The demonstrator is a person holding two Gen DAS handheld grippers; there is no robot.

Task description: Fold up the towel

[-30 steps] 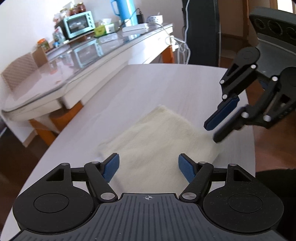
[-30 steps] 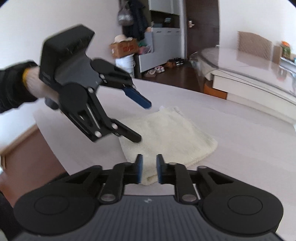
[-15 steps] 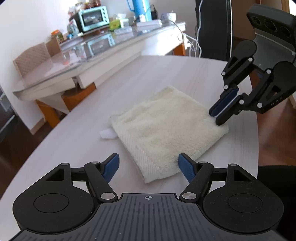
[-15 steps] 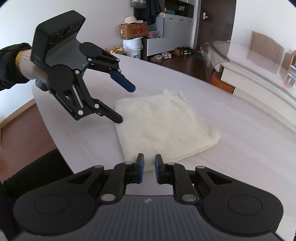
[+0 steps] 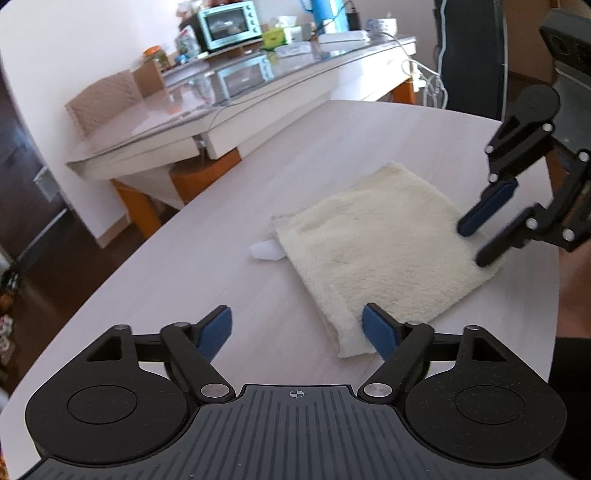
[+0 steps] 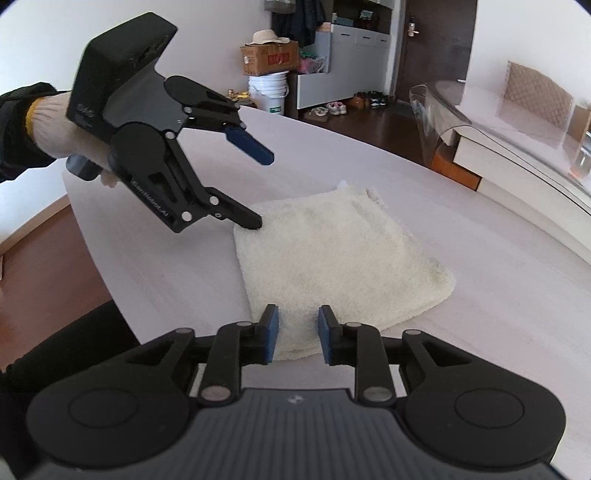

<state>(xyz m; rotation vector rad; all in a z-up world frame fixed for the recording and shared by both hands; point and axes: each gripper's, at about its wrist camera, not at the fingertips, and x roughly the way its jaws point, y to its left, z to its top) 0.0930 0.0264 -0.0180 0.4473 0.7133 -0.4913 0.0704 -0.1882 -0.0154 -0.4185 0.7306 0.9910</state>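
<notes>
A cream towel (image 5: 376,243) lies folded flat on the pale wooden table (image 5: 229,236), with a small white tag (image 5: 267,253) sticking out from under one edge. My left gripper (image 5: 297,328) is open and its jaws are still widening. One finger rests by the towel's near corner and nothing is between the pads. The same left gripper (image 6: 260,190) has its lower finger touching the towel (image 6: 332,251) at a corner. My right gripper (image 6: 298,328) is opening, its pads straddling the towel's near edge without pressing it. The right gripper (image 5: 474,245) shows at the towel's far side.
A glass-topped side table (image 5: 236,96) with a toaster oven (image 5: 229,22) and a kettle stands beyond the wooden table. A cardboard box (image 6: 269,55), a white bucket (image 6: 269,90) and shoes sit on the dark floor by a door. The table's curved edge (image 6: 96,236) runs close to the left gripper.
The right gripper's jaws have gone from nearly shut to well apart. The left jaws have spread a little wider. The towel lies where it was.
</notes>
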